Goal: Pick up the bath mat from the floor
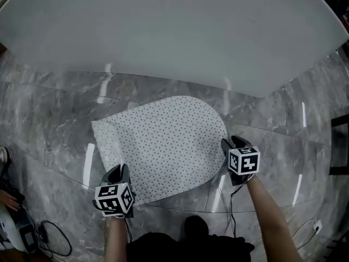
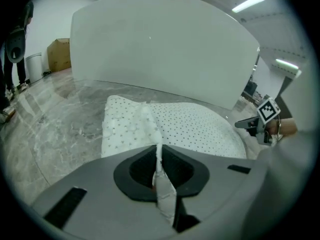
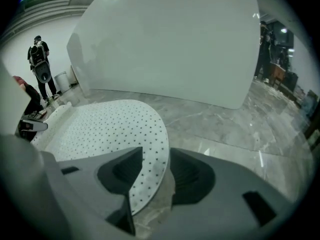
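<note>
A white bath mat (image 1: 163,146) with small dark dots lies on the grey marble floor, rounded at its right end. My left gripper (image 1: 118,172) is at the mat's near left corner. In the left gripper view it (image 2: 159,156) is shut on the mat's edge, and the mat (image 2: 190,126) rises in a pinched fold from the jaws. My right gripper (image 1: 226,146) is at the rounded right edge. In the right gripper view its jaws (image 3: 152,176) stand open, with the rim of the mat (image 3: 100,129) lying between them and a gap beside it.
A big white curved panel (image 1: 163,31) stands just beyond the mat. Cables (image 1: 54,244) lie on the floor at the near left. A black frame (image 1: 341,146) is at the right edge. A person (image 3: 40,66) stands far off, and a cardboard box (image 2: 59,54) is by the wall.
</note>
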The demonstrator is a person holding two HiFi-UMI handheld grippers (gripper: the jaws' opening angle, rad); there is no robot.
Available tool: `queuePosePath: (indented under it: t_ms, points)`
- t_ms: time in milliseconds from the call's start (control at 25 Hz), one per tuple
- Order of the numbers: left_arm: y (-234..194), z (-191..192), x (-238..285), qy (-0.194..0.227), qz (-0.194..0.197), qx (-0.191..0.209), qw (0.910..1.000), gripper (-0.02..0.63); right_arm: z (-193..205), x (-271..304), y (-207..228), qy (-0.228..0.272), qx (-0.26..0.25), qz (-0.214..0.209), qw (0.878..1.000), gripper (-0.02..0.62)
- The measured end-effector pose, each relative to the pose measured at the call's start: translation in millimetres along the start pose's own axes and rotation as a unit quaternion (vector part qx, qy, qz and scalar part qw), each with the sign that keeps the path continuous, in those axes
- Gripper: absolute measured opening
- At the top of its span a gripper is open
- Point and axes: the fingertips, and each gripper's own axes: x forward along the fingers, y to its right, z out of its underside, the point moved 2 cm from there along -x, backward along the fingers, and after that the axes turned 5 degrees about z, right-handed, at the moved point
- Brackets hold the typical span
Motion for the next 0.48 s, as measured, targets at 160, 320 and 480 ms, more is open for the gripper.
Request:
queuePosePath:
  t_ms: [160, 320, 480]
  points:
    - [10.6, 0.5, 3.4, -0.005, 0.013, 0.012, 0.9998, 0.025, 3.4, 13.8, 5.4, -0.03, -0.013, -0.008, 0.999, 0.169]
    - [9.9, -0.3, 3.5, -0.002, 0.014, 0.006, 0.9999, 0.024, 3.0, 23.2, 5.7, -0.048, -0.024, -0.019, 0.998, 0.21]
    - [7.2, 0.6, 3.7, -0.001, 0.013, 0.001, 0.9999, 0.023, 1.4, 29.3, 5.1, -0.056, -0.033, -0.019, 0.998, 0.222]
